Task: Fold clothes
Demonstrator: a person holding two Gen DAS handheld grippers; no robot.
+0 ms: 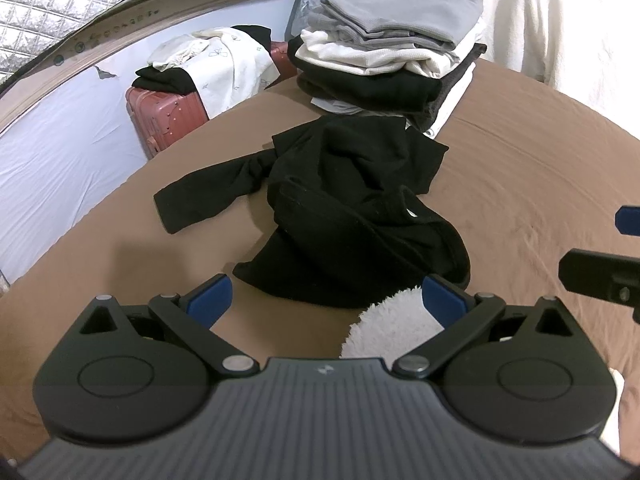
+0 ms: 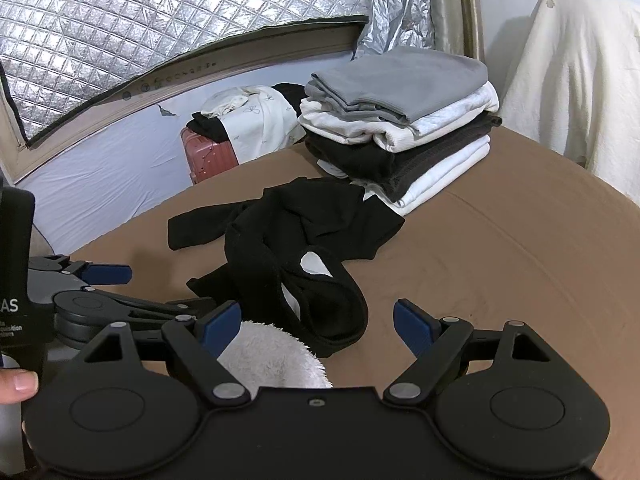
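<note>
Both grippers (left (image 1: 326, 300), right (image 2: 318, 322)) gape empty near the seemingly crumpled black garment (image 1: 340, 216).

Black garment (image 1: 352, 204): matt knit cloth, soft, crumpled, ribbed band at hem. Bed sheet (image 1: 520, 184): brown cloth, smooth, matt, faint creases. Folded stack (image 2: 400, 128): grey smooth fabric on top, white ribbed knit below, black and dark coarse weave under. Fluffy white item (image 2: 272, 356): shaggy, fleece-like pile. Left claw (image 1: 326, 300): matt black plastic, blue pads, dull metal rivets, ribbed grey housing. Right claw (image 2: 318, 322): same finish. Suitcase (image 1: 168, 112): pink hard shell, grooved, slight sheen. Window cover (image 2: 160, 20): quilted silver foil, shiny.
</note>
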